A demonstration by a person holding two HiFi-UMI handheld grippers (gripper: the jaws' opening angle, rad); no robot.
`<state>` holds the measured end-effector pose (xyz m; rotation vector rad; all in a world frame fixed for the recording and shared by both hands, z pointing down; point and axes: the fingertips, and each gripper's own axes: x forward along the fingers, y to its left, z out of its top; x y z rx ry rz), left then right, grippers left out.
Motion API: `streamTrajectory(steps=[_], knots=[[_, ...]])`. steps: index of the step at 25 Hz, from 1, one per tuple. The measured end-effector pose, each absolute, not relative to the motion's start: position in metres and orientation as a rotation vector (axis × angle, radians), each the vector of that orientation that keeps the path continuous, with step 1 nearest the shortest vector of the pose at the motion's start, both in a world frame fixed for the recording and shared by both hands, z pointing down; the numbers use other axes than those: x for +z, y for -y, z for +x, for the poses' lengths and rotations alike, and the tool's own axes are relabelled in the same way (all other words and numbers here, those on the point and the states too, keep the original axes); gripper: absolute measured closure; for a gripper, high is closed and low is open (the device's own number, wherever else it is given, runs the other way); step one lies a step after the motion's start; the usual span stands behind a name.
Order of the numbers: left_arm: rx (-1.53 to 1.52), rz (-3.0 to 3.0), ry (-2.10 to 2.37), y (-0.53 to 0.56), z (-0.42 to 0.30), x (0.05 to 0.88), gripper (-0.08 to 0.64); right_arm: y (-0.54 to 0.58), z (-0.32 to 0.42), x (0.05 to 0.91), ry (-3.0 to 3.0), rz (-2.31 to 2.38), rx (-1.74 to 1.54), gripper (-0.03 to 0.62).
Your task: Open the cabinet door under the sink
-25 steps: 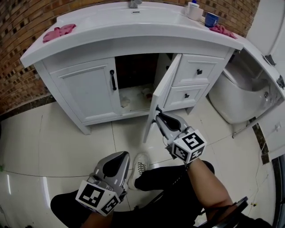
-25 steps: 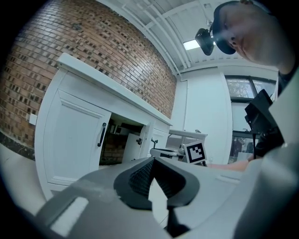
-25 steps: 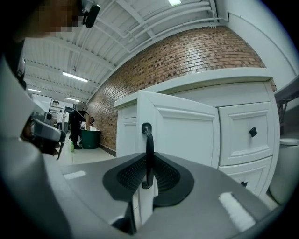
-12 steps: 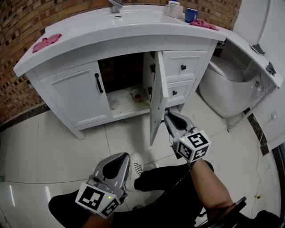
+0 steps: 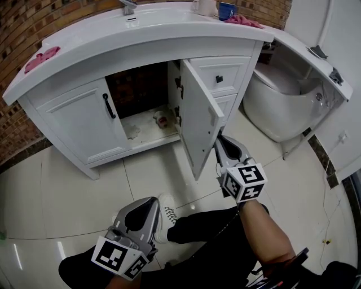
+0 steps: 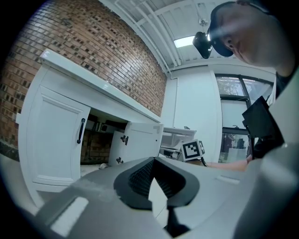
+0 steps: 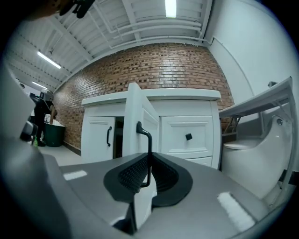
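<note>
While the right gripper (image 5: 221,144) has its jaws clamped on the black handle (image 7: 145,137) of the cabinet door (image 5: 197,118), which stands wide open at frame centre, the left gripper (image 5: 148,206) hangs at lower left, jaws together and empty.

You have bright, even light from ceiling strip lamps (image 7: 171,7); the floor tiles (image 5: 67,186) show soft glare. Inside the cabinet (image 5: 144,119) it's shadowed. Both gripper views bow heavily at their edges, corners black.
</note>
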<state>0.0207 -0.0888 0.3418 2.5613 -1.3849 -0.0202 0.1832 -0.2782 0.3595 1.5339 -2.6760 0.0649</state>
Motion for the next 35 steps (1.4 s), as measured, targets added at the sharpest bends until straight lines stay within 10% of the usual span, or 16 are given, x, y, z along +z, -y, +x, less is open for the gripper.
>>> streamTrajectory(steps=[35], knots=[[-0.069,2.506,1.64,-0.013,-0.053,0.302,0.555,0.061,0.146,0.304,2.823,1.17,0.193,0.584]])
